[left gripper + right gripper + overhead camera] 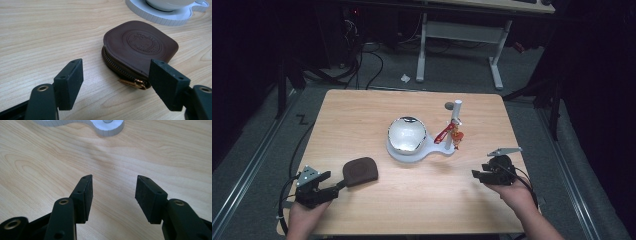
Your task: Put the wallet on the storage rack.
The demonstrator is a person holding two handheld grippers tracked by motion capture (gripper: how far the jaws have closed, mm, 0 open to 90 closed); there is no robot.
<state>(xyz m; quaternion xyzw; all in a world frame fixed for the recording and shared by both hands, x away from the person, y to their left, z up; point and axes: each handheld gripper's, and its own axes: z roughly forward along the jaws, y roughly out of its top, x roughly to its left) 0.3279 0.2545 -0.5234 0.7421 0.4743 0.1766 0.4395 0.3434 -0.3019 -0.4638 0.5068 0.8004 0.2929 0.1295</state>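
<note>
The brown leather pouch (140, 48) lies flat on the tabletop (412, 200) near its front left corner, embossed face up, its zipper running along the curved edge that faces the left gripper (116, 81). The brass zipper pull (132, 83) sits at the near end of that edge, just in front of the gripper's right-hand finger in the left gripper view. The fingers (71, 82) are spread wide, hold nothing, and are not yet on the pouch.

The step in hand looks like a grasp of the pouch, probably at its near corner by the pull. To do it well, the left gripper should come forward low over the tabletop and shift a little toward the pouch, so that the corner sits between the fingers rather than beside one. Closing on the thick zippered rim should give a firmer hold than pinching the thin flap. Soft leather is likely to give and slide on smooth wood, so a slow close is safer than a quick one.

Farther out, the white stand (422, 150) carries a shiny round bowl (406, 133) and a post with a red tag (446, 133), well apart from the pouch. The right gripper (482, 175) hovers at the front right of the tabletop, its fingers (83, 195) also apart over bare wood, free to steady the pouch if it slips.
</note>
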